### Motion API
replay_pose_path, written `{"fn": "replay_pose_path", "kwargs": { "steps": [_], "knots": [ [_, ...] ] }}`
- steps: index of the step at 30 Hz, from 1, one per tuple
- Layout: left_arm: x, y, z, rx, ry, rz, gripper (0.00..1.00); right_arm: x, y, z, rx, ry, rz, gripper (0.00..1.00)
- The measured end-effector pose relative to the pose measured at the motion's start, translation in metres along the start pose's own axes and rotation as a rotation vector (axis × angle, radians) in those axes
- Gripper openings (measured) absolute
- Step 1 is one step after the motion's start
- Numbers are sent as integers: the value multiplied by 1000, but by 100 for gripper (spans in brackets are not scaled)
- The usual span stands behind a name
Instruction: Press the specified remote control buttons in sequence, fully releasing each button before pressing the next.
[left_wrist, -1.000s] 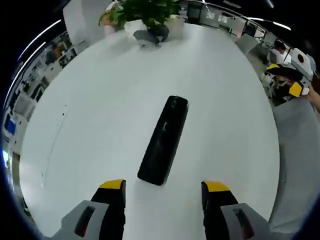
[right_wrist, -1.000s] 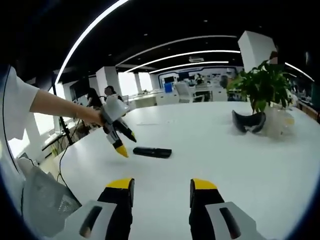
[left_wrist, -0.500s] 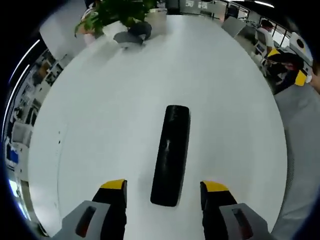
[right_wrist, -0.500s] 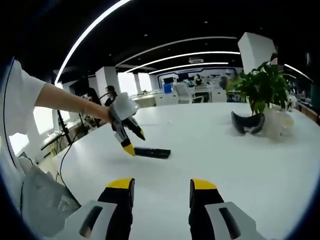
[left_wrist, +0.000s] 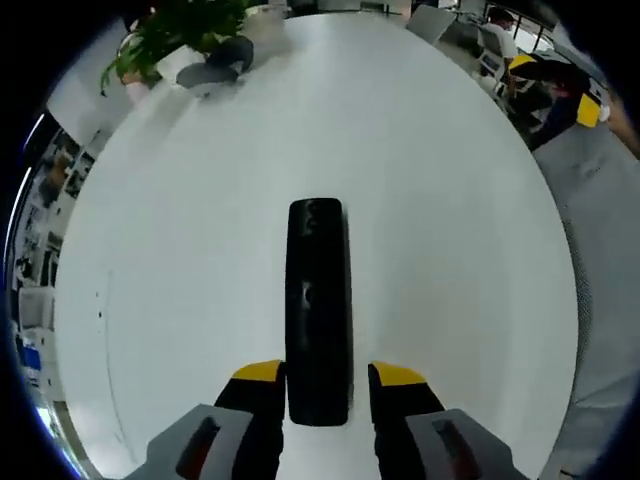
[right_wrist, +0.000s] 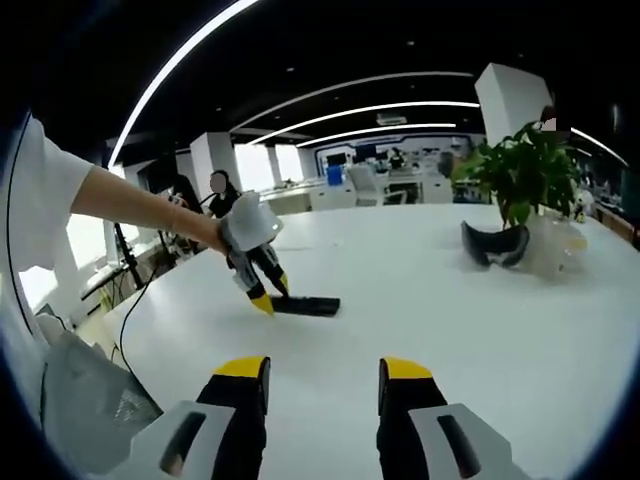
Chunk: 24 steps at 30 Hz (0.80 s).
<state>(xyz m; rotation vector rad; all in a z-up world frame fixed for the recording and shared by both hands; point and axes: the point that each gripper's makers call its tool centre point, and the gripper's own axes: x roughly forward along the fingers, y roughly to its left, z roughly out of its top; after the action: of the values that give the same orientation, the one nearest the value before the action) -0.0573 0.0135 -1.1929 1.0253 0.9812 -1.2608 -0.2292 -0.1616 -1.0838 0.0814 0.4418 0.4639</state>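
We see the black remote control (left_wrist: 318, 310) lying flat on the white bench (left_wrist: 180, 250), its near end between our left gripper's (left_wrist: 322, 373) fingers, which stand close alongside it. Our right gripper (right_wrist: 325, 368) hovers well apart, fingers spread, holding nothing.

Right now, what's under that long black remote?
The white round table lies under the long black remote control. The left gripper has fingers at either side. The remote's underside is hidden.
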Motion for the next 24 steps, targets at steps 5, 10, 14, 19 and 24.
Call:
{"fn": "replay_pose_path", "kwargs": {
  "steps": [5,10,14,19,24],
  "knots": [
    [-4,-2,-1,11,1,-4,25,0,0,0,-2,-1,-1,41],
    [-4,-12,-3,49,16,-14,25,0,0,0,-2,-2,0,41],
    [-6,-23,-5,67,32,-29,24,0,1,1,-8,-2,2,41],
    [-7,-34,-9,67,34,-34,24,-1,2,2,-10,-6,2,41],
    [-7,-45,-11,50,26,-44,24,-2,2,1,-17,-2,4,41]
  ]
}}
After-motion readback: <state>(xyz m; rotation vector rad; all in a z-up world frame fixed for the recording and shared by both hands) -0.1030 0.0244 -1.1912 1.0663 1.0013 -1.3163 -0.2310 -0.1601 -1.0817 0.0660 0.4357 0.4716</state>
